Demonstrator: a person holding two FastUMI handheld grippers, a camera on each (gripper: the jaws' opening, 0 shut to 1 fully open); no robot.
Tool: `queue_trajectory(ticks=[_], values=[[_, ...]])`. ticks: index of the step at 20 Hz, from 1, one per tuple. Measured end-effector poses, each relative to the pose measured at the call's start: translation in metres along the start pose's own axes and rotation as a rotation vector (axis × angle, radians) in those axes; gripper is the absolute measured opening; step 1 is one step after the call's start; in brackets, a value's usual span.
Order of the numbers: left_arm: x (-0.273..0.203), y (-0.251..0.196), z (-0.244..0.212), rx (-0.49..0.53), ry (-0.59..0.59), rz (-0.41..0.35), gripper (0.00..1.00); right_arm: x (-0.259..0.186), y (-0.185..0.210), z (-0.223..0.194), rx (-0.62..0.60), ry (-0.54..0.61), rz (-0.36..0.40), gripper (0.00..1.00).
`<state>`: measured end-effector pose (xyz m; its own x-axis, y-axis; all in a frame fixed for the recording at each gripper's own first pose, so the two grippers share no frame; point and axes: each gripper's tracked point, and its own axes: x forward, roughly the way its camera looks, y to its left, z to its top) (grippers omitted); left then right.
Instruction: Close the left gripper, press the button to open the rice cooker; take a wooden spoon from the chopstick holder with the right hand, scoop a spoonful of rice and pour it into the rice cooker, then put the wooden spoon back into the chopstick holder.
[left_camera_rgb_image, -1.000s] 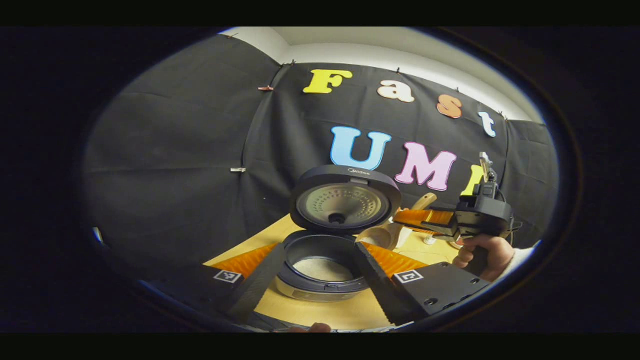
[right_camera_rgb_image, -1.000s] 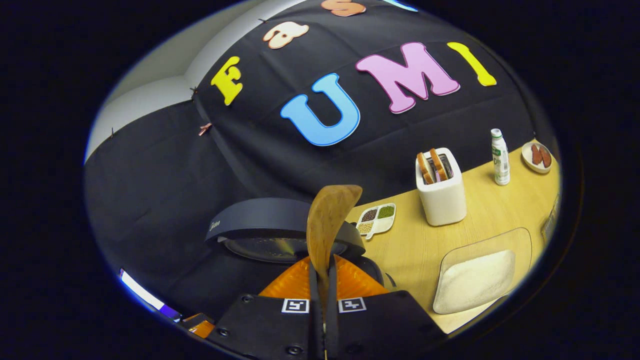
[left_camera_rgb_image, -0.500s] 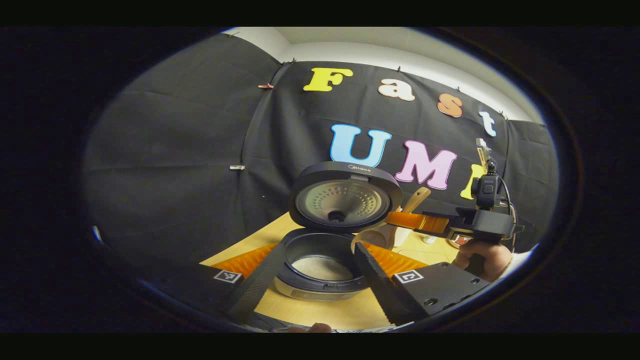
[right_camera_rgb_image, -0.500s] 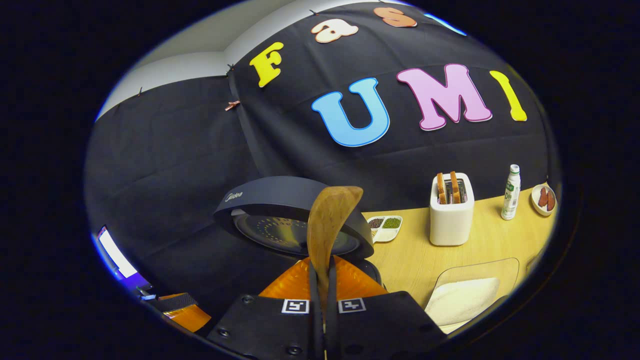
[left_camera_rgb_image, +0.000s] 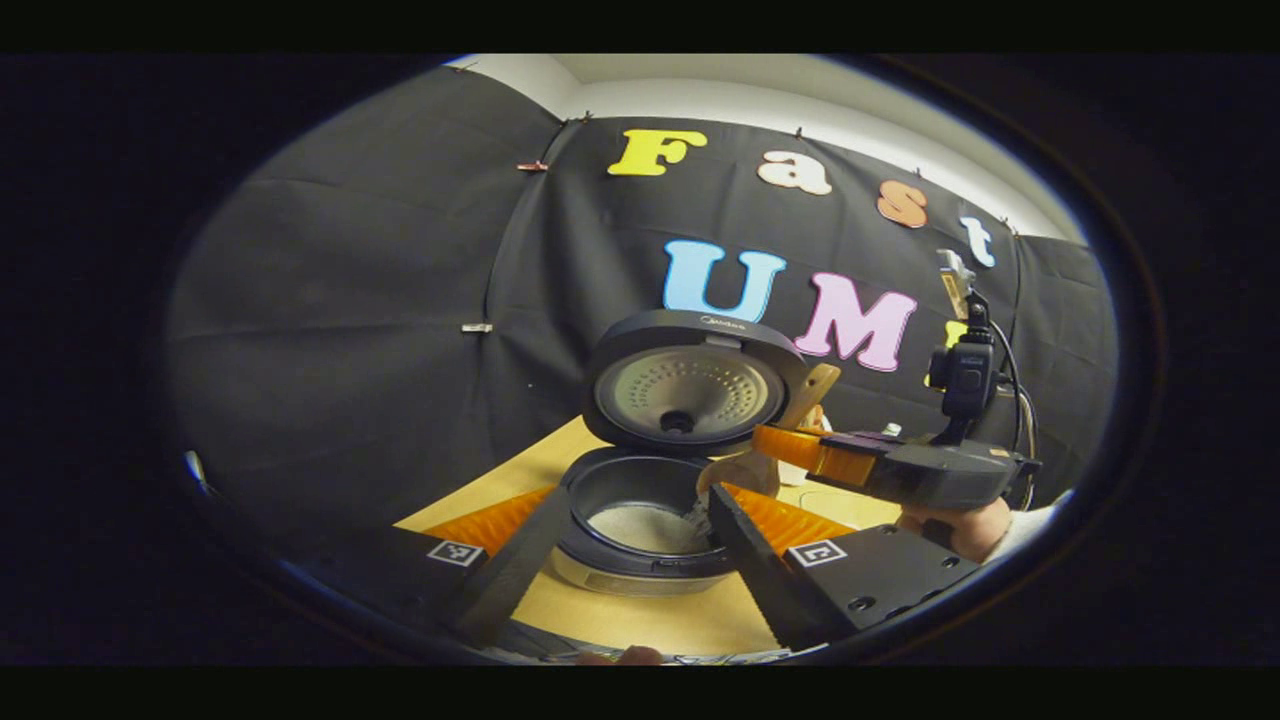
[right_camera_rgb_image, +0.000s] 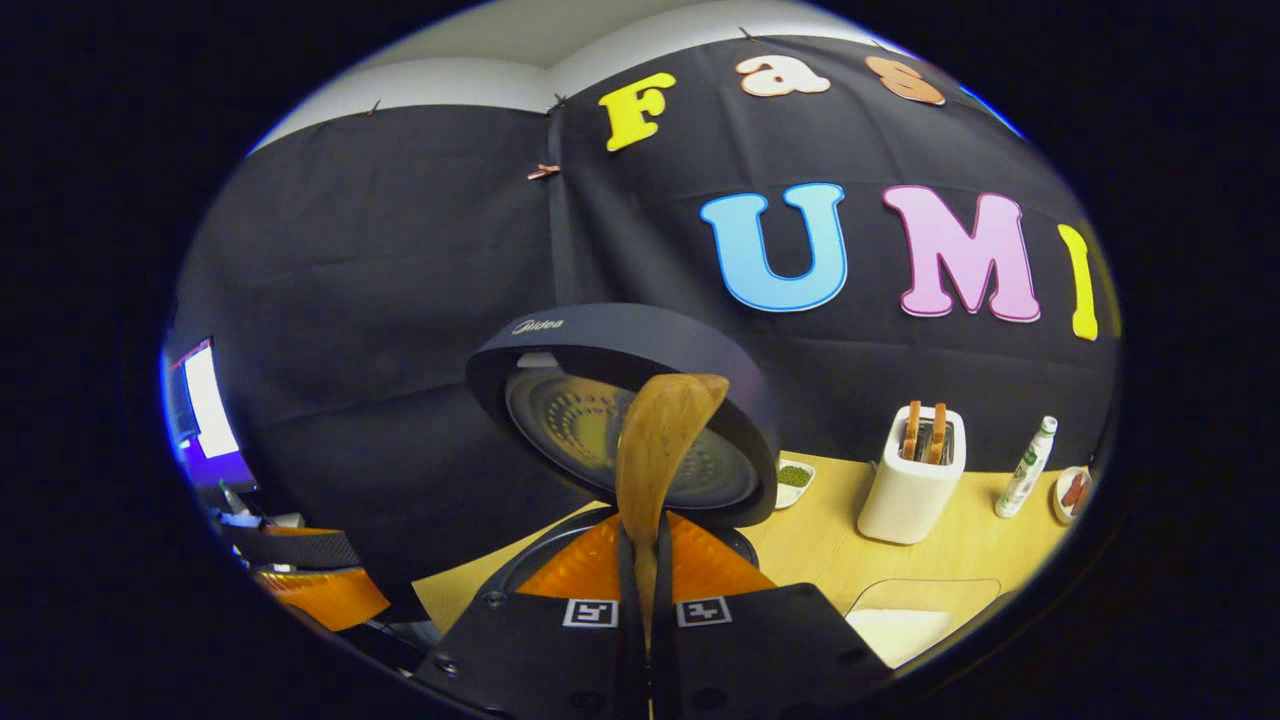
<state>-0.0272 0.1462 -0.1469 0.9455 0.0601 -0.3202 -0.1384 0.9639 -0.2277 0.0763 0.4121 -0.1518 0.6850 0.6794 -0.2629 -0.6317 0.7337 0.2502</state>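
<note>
One rice cooker (left_camera_rgb_image: 645, 525) sits open just ahead of my spread left claw (left_camera_rgb_image: 625, 555), lid up, a bed of rice in its pot. My right claw (right_camera_rgb_image: 640, 590), clamped on the one wooden spoon (right_camera_rgb_image: 655, 450), has swung over the pot and tipped since a second ago, so I judge the pour under way. To that claw's right stand one toaster (right_camera_rgb_image: 910, 490) and one bottle (right_camera_rgb_image: 1028, 467).
</note>
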Motion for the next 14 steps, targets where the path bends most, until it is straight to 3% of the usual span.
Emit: queue_trajectory(ticks=[14], values=[[0.005,-0.006,-0.012,0.002,0.027,-0.002,0.92,-0.021,0.025,0.006,-0.386,-0.101,0.060,0.06]])
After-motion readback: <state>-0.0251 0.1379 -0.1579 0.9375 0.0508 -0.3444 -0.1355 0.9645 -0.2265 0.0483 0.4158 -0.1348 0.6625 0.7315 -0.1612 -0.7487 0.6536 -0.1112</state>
